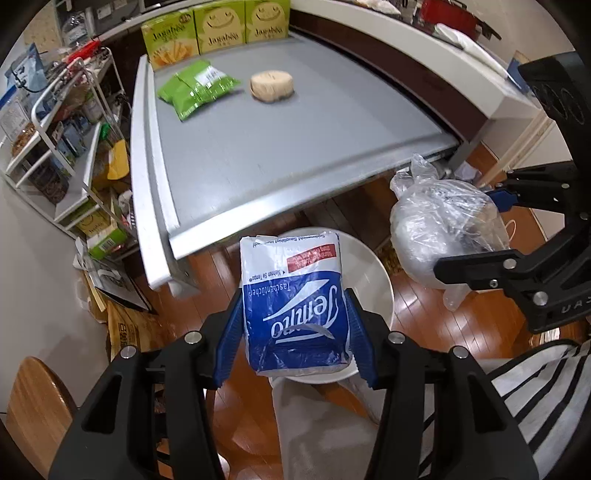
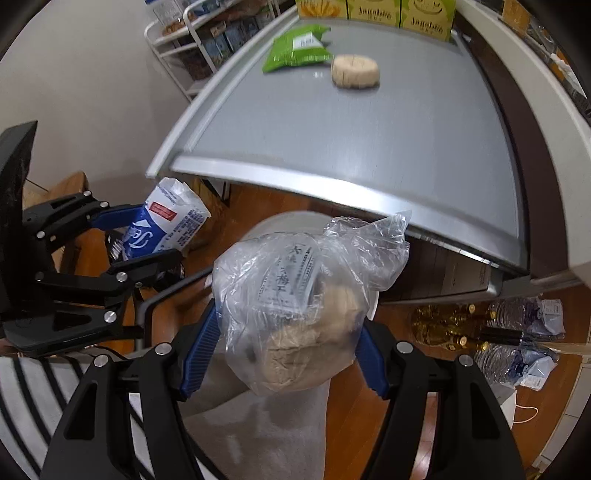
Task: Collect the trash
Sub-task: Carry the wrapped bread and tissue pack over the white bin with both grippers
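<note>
Black linkage arms with blue ribbed pads fill the bottom of the left wrist view, where the left gripper is clamped on a blue and white plastic tissue pack printed with "Tempo". That pack stands upright between the pads at lower centre, over a round white bin that sits on the wooden floor below it. At the right edge of this view the right gripper holds a clear crumpled plastic bag, which hangs just right of the bin.

From the right wrist view, the same bag fills the centre, squeezed between the blue pads, with beige contents and a printed paper label showing through the film. Here the left gripper appears at centre left with the tissue pack tilted in its grip.

A grey table top with a pale raised rim spans the upper half of both views. On it, towards the top, lie a green foil snack packet and, just beside it, a round beige cake in wrap. Three green and yellow cardboard boxes stand in a row along the far edge. A white wire rack crowded with packets occupies the upper left of the left wrist view. Striped fabric and grey trousers of the person show along the bottom.
</note>
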The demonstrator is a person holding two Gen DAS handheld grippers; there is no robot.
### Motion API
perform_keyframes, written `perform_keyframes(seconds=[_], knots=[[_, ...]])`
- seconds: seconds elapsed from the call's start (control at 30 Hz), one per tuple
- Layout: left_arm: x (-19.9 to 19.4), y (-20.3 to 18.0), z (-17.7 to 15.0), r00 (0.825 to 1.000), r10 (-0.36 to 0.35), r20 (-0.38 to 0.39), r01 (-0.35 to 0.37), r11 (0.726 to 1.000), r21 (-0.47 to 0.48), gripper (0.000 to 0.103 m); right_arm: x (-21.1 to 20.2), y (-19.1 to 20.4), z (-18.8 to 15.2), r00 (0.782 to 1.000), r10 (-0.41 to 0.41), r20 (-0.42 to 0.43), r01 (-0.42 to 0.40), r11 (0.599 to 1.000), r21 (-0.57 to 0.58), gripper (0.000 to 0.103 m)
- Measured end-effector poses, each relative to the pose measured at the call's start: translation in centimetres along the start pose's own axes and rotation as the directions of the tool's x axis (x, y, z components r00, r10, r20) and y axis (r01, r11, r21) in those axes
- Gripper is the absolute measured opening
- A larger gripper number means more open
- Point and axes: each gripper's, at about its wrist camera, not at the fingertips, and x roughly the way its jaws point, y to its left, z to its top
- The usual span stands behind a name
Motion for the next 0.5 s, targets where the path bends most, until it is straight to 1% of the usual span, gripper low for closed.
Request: perform_keyframes(seconds=[0.2, 0.37, 0.5], knots=[[2.0, -0.1, -1.1, 0.998, -0.018, -0.059, 0.018, 1.0, 0.008, 0.053, 2.6, 0.0, -0.8, 0.999, -0.01, -0.05, 0.01, 1.0, 0.001, 0.066], [3.5, -0.1, -1.6, 0.996, -0.02, -0.092, 0.021, 1.0, 0.009, 0.053, 4.8, -0.2, -0.7, 0.996, -0.022, -0.087, 0.024, 1.0, 0.018, 0.066], [4.6, -0.1, -1.8, 0.994, -0.017, -0.111, 0.017, 1.0, 0.005, 0.053, 5.8, 0.0, -0.7, 0.995, -0.029, -0.098, 0.032, 0.999, 0.024, 0.065]])
